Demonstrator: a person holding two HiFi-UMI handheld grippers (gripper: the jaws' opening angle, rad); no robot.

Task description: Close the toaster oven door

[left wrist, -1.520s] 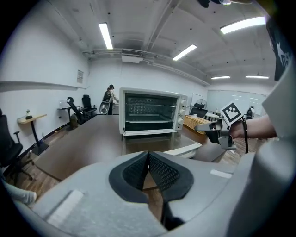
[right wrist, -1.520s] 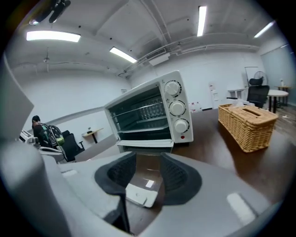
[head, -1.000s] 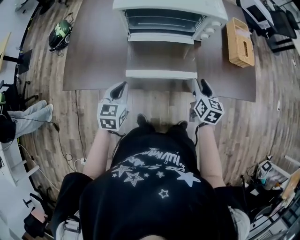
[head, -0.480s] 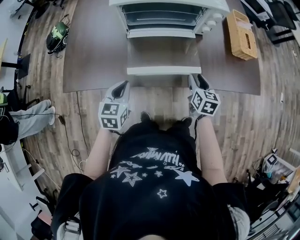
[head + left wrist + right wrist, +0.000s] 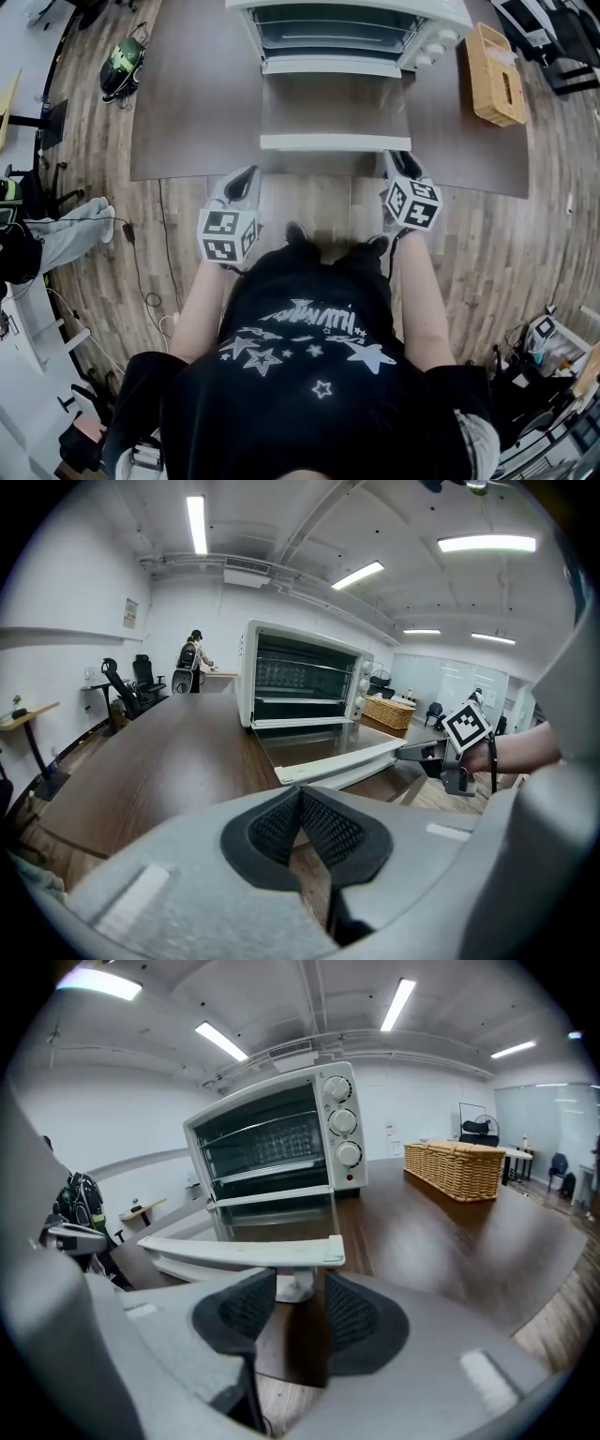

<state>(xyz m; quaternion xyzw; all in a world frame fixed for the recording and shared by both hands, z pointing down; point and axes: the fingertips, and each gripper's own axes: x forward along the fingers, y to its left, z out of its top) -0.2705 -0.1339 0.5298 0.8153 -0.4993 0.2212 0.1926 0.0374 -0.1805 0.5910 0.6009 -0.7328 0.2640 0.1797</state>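
The white toaster oven [image 5: 347,28] stands at the far side of the dark table [image 5: 187,103]. Its glass door [image 5: 335,103] lies open and flat, with the white handle bar [image 5: 335,142] toward me. My right gripper [image 5: 397,165] is at the handle's right end. In the right gripper view its jaws [image 5: 298,1284] stand open just under the handle [image 5: 244,1252], with the handle's post between the fingertips. My left gripper [image 5: 242,182] hangs at the table's front edge, left of the door. Its pads [image 5: 300,794] meet, so it is shut on nothing.
A wicker basket [image 5: 497,75] sits on the table right of the oven. A green bag [image 5: 122,67] lies on the wooden floor at the left, and someone's legs [image 5: 66,234] show there too. A person [image 5: 192,658] stands far back in the room.
My right gripper has moved forward to the right end of the door handle. The left gripper has hardly moved. The door still lies open.
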